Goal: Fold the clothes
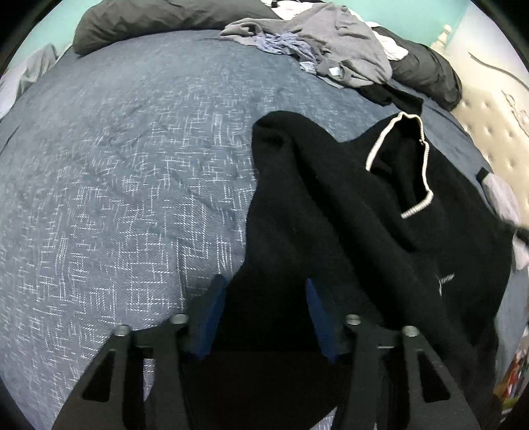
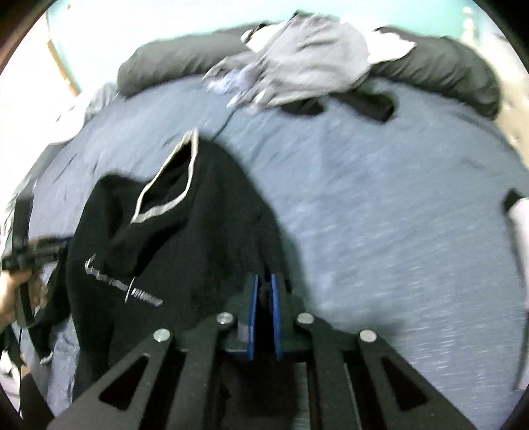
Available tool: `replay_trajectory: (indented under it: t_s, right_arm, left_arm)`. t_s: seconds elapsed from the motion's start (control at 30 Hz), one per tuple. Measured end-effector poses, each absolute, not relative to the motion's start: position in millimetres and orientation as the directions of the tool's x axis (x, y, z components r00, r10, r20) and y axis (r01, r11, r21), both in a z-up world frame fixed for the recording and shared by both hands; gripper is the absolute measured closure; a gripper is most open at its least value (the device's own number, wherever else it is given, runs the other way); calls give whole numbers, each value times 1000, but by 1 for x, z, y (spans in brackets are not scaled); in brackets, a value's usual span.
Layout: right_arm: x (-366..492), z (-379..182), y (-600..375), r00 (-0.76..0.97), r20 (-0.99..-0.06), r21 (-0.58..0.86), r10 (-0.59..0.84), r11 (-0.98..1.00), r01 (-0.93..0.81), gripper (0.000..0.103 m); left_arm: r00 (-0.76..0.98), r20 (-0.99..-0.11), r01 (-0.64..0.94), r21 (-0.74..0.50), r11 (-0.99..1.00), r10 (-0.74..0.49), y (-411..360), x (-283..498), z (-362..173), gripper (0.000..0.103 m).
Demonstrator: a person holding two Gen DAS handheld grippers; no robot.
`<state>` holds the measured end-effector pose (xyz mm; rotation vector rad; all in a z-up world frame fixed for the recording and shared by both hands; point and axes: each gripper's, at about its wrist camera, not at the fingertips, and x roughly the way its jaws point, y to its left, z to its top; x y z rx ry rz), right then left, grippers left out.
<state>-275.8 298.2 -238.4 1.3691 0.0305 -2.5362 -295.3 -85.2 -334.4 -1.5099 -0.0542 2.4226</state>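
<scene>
A black knit sweater (image 1: 347,211) with a ribbed white-trimmed V neckline lies rumpled on the bed (image 1: 115,185), whose blue cover is woven with a pale crosshatch fleck. The left gripper (image 1: 263,297) has its two blue-padded fingers spread, black cloth lying between them, though I cannot tell whether the pads press it. The right gripper (image 2: 263,297) has its fingers nearly pressed together, pinching a fold of the sweater's edge. Beyond the sweater, a loose heap of grey clothes (image 1: 334,43) rests against two dark, softly creased pillows (image 1: 158,20) at the head of the bed.
</scene>
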Motion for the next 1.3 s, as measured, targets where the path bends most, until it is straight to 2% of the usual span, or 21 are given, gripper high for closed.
replay_trajectory:
  t_s: [0.07,0.13,0.3,0.53,0.77,0.87,0.93,1.0,1.03,1.1,1.13,1.17,1.3]
  right_arm:
    - [-276,-221,318,-562,-807,80,-183,-976,204,96]
    - [-277,-207,334,-584,-797,53,-154,-981,186,96]
    - [-280,-200,351,-590,-804,-40,-67,-985,166,96]
    - [-279,-256,381,-491,-870,-83,40,-994,67,96]
    - [-273,-275,391,-422,-907,-35,-11,-994,99,94]
    - [-272,-257,394,-473,-881,-2,-30,-998,66,88]
    - [-272,-242,387,-514,-857,10,-45,-997,71,87]
    - [-274,-227,375,-549,-833,10,-62,-995,97,79]
    - [-276,-221,368,-560,-824,22,-84,-993,117,76]
    - [-284,-217,354,-557,-819,60,-139,-986,157,60]
    - [-288,-217,347,-550,-818,82,-166,-981,174,59]
    - [-292,-218,339,-543,-817,104,-194,-976,192,59]
    - [-313,-231,305,-496,-828,152,-262,-956,252,59]
  left_arm:
    - [-415,-875,-238,-159,-958,248,-84,-293,-332,90]
    - [-421,-874,-245,-150,-958,244,-84,-291,-329,99]
    - [-440,-871,-236,-121,-964,217,-86,-289,-317,99]
    - [-447,-880,-205,-77,-976,163,-100,-288,-309,100]
    - [-387,-913,-199,-53,-979,128,-131,-271,-313,99]
    - [-414,-904,-156,-47,-987,109,-141,-265,-303,99]
    - [-450,-884,-146,-65,-987,124,-139,-267,-289,98]
    - [-478,-865,-156,-89,-984,154,-129,-274,-275,96]
    - [-480,-859,-176,-105,-979,178,-118,-280,-271,93]
    - [-482,-846,-215,-136,-967,226,-95,-292,-262,83]
    - [-482,-840,-235,-151,-960,250,-84,-298,-257,74]
    - [-479,-835,-256,-162,-953,271,-73,-305,-255,70]
    - [-450,-835,-335,-172,-926,317,-18,-329,-260,70]
